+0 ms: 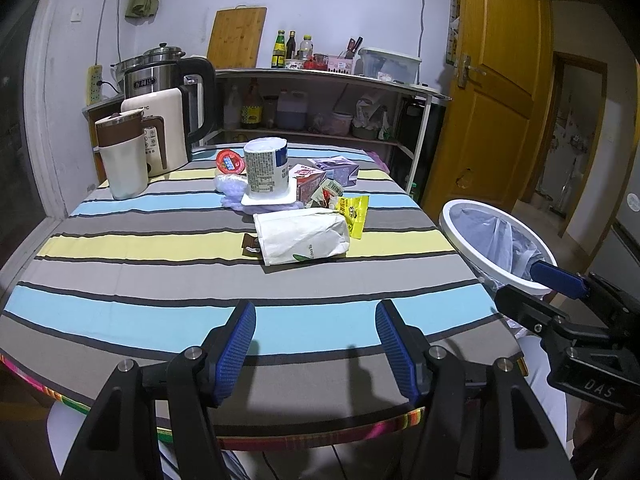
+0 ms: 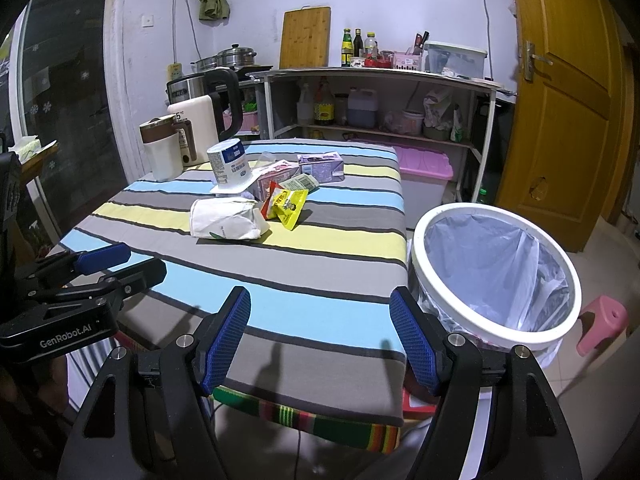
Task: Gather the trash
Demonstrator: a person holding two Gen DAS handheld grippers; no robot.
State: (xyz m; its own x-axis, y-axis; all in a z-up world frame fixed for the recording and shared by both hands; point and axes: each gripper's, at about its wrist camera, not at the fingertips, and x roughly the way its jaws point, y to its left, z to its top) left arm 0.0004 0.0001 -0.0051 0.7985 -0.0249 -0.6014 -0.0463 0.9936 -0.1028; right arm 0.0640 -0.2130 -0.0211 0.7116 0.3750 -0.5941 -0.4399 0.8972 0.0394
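We hold the left gripper [image 1: 316, 344] and the right gripper [image 2: 320, 336] wide open, empty, low in frame; the trash [image 1: 302, 236] lies mid-table, the bin [image 2: 496, 272] at right.

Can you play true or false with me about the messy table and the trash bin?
1. Both grippers are open and empty. True: left gripper, right gripper.
2. The white paper bag is standing upright. False: it lies on its side.
3. The trash bin stands on the striped table. False: it stands off the table, beside its edge.
4. The yellow snack wrapper lies next to the paper bag. True.
5. The bin is full of trash. False: only its plastic liner shows.
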